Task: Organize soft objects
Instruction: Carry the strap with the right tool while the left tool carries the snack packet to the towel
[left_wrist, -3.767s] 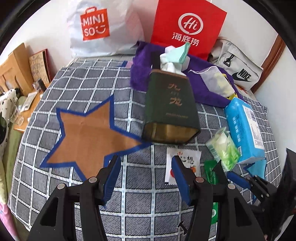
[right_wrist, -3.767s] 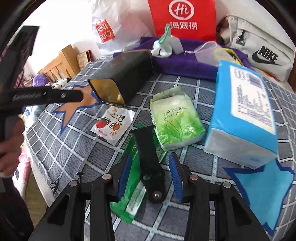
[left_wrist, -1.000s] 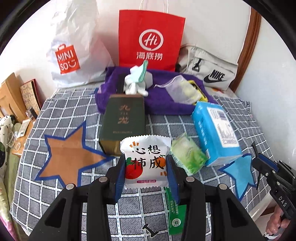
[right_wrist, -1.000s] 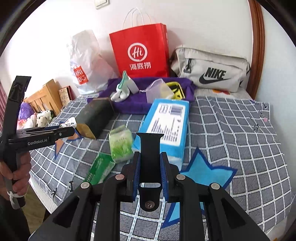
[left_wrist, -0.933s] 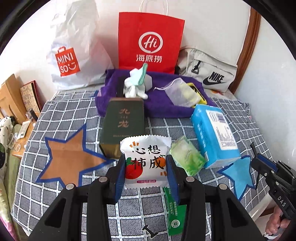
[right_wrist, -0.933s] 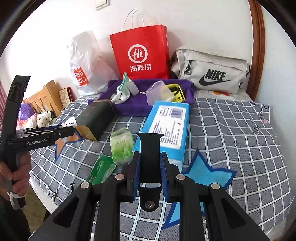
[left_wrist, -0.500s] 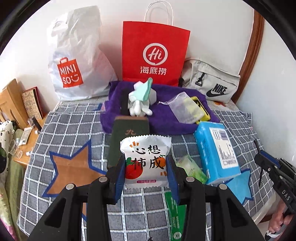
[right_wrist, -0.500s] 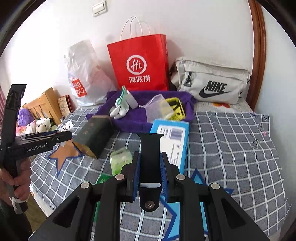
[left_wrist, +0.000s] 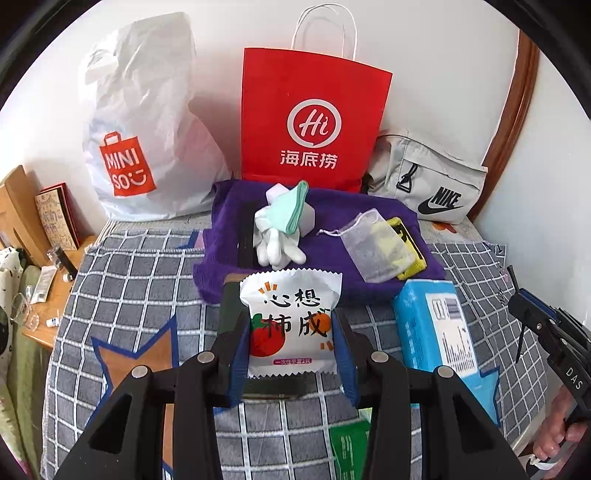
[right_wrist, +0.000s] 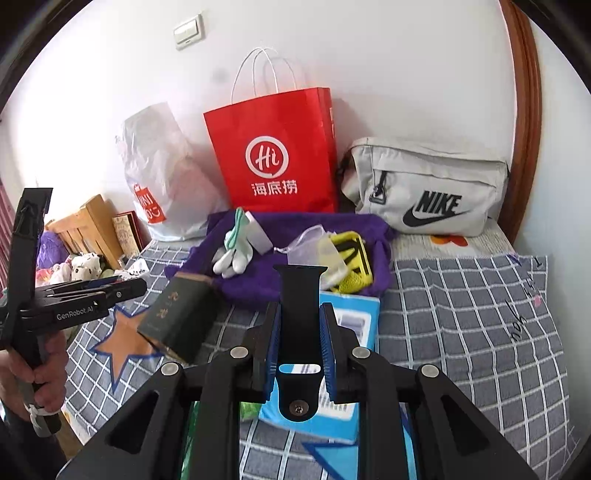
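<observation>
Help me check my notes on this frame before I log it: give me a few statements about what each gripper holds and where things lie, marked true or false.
1. The left gripper is shut on the white snack packet. True.
2. The right gripper is open and holds nothing. False: it is shut on the black watch strap.
3. The white gloves lie on the purple towel. True.
4. The red paper bag lies flat on the bed. False: it stands upright against the wall.
5. The grey Nike bag sits to the left of the red paper bag. False: it sits to its right.
</observation>
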